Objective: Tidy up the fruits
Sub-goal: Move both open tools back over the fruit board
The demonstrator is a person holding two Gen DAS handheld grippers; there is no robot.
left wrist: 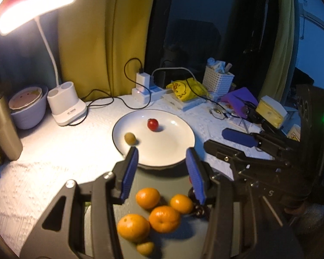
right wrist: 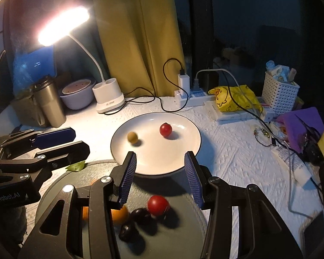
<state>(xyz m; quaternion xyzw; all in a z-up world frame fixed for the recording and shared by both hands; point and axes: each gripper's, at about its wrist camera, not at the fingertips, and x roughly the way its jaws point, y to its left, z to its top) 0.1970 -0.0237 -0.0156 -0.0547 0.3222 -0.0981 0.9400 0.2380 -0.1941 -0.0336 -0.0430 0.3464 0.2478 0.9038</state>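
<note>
Hovering side by side above the dark round tray point(right wrist: 54, 185) at the near edge of the white-clothed desk point(right wrist: 237, 157), both grippers empty. Left gripper point(left wrist: 162, 170) with blue-padded fingers point(left wrist: 129, 170) part-way apart, nothing between the pads; right gripper point(right wrist: 159, 173) the same, moderately spread and holding nothing.

Sorted already, judging by the layout — a small round red tomato point(right wrist: 165, 129) and a small olive-green round fruit point(right wrist: 132, 137) resting apart on the white round ceramic plate point(right wrist: 183, 157) beyond the tray, probably the destination. Waiting on the tray: four orange mandarins point(left wrist: 164, 218) and a small yellowish fruit point(left wrist: 145, 248) below the left fingers, a second red tomato point(right wrist: 157, 205) and dark glossy grapes point(right wrist: 140, 215) below the right fingers, well clear of the pads.

Split this way, seemingly, so that each hand serves its own half of the tray — no crossing over.
</note>
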